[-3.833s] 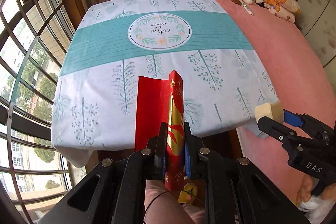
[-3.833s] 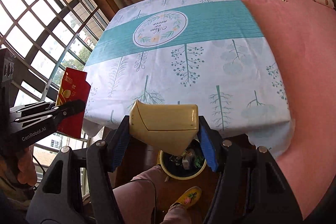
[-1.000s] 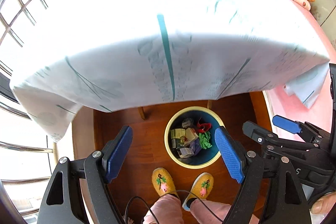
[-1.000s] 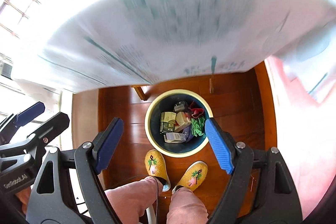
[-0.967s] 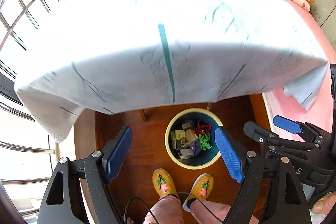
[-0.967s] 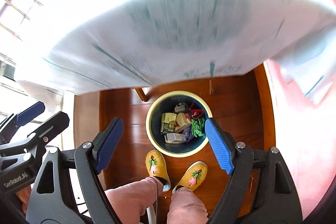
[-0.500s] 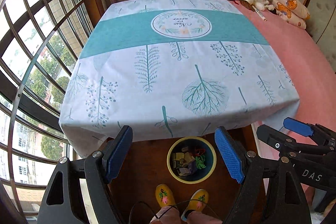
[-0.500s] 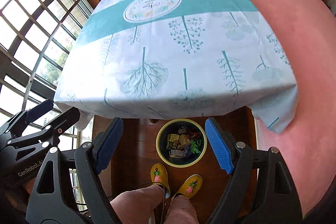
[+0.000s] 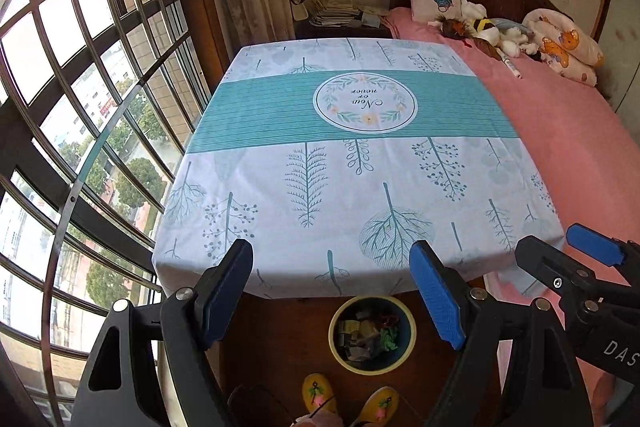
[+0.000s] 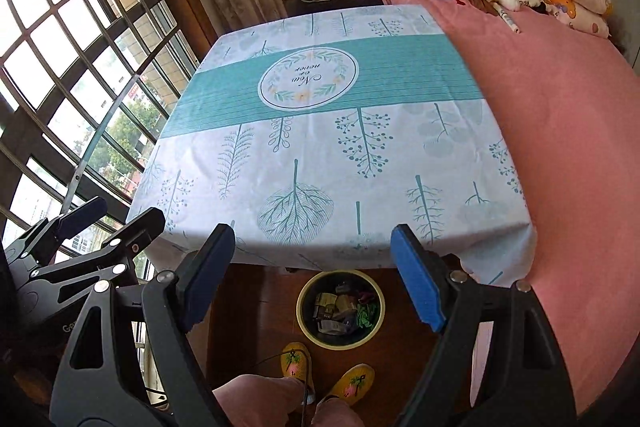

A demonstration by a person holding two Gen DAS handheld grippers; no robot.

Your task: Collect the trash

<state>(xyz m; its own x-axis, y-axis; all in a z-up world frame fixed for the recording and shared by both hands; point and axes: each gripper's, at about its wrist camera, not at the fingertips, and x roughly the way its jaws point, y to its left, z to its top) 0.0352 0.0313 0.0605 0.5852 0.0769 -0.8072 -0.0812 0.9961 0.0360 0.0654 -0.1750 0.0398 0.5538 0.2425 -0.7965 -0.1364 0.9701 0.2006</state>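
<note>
A yellow-rimmed bin (image 9: 372,335) (image 10: 341,309) with several pieces of trash in it stands on the wooden floor under the table's near edge. My left gripper (image 9: 332,285) is open and empty, raised above the bin and facing the table. My right gripper (image 10: 312,267) is likewise open and empty; its blue pads (image 9: 592,250) show at the right of the left wrist view. The table wears a white and teal cloth (image 9: 352,155) (image 10: 320,131) with a leaf print, and nothing lies on it.
A pink bed (image 9: 560,131) borders the table's right side, with a pillow and soft toys (image 9: 492,31) at its head. Barred windows (image 9: 80,75) run along the left. A person's yellow slippers (image 10: 320,375) stand just before the bin. Papers are stacked on a stand (image 9: 340,13) behind the table.
Both grippers held trash, a red packet on the left and a cream piece on the right, and are now empty. They pointed down at the bin a second ago and have tilted up towards the table.
</note>
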